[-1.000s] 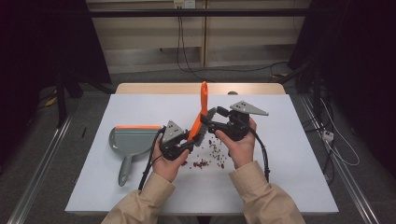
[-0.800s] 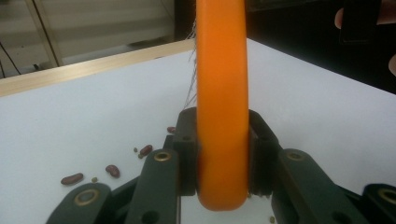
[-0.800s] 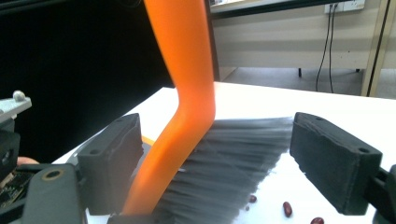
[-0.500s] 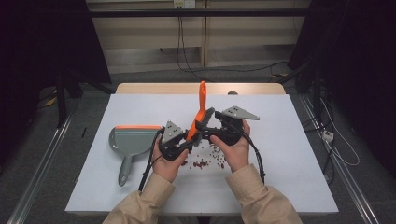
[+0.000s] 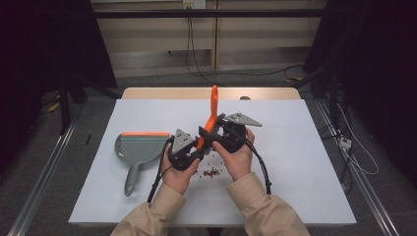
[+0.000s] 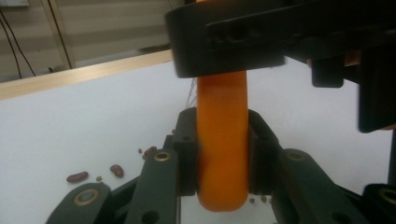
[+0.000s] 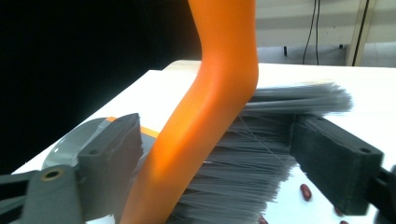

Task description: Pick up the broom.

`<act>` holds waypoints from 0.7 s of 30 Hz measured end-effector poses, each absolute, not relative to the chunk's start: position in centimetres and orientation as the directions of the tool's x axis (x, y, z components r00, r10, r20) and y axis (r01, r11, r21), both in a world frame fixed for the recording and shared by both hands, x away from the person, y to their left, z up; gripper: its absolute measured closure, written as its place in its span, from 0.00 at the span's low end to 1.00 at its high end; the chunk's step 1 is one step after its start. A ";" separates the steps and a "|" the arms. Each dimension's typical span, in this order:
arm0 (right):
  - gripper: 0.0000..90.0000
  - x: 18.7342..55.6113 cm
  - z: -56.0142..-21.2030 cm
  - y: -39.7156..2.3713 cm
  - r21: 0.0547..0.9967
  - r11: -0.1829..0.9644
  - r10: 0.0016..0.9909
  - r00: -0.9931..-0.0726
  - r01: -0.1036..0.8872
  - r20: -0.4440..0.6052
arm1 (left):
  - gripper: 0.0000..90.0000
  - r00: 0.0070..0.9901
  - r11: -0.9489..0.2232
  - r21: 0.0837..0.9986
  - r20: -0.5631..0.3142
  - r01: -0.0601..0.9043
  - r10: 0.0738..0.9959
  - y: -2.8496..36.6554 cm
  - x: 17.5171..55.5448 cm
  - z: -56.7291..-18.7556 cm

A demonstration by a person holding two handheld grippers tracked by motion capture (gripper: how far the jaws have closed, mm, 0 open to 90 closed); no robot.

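High view: I work at a white table (image 5: 305, 162) with a brush (image 5: 212, 110), a dustpan (image 5: 140, 147) and scattered beans (image 5: 211, 172).
Brush: its orange handle stands up between my two hands, bristles (image 7: 261, 154) down by the beans, so I judge I am readying it to sweep them.
Left hand-held gripper (image 5: 194, 150): clamped tight on the lower end of the handle; in the left gripper view both pads press the orange bar (image 6: 222, 140) from either side, which keeps the brush upright while the other hand comes in.
Right hand-held gripper (image 5: 219, 132): jaws spread wide around the handle bend and bristles, one pad close beside the handle and the other clear of the bristles, no pinch yet; they have just been closing a little, with the brush between them.
Dustpan: lies flat to the left of my hands, apart from the beans, handle toward me, mouth away, waiting for the sweep.
Beans: mostly just in front of my hands, a few under the bristles.
Writing: no brand, label or lettering that I can read on any of it.
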State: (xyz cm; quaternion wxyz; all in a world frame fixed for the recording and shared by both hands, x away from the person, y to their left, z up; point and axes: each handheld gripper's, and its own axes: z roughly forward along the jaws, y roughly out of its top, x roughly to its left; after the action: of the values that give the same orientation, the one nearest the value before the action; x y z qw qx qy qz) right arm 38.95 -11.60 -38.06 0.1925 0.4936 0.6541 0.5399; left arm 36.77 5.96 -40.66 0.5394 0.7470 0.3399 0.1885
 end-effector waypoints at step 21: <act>0.67 39.1 -37.5 -12.1 0.796 -0.228 0.799 -0.359 0.561 0.482 | 0.65 0.692 -0.244 0.944 0.023 0.223 0.721 4.6 35.9 -40.5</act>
State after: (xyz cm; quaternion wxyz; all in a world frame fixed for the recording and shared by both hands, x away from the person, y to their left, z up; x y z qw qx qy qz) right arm 39.10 -12.11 -37.47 0.1076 0.5557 0.6119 0.5525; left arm 35.89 4.63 -40.51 0.5287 0.7527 0.3137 0.2356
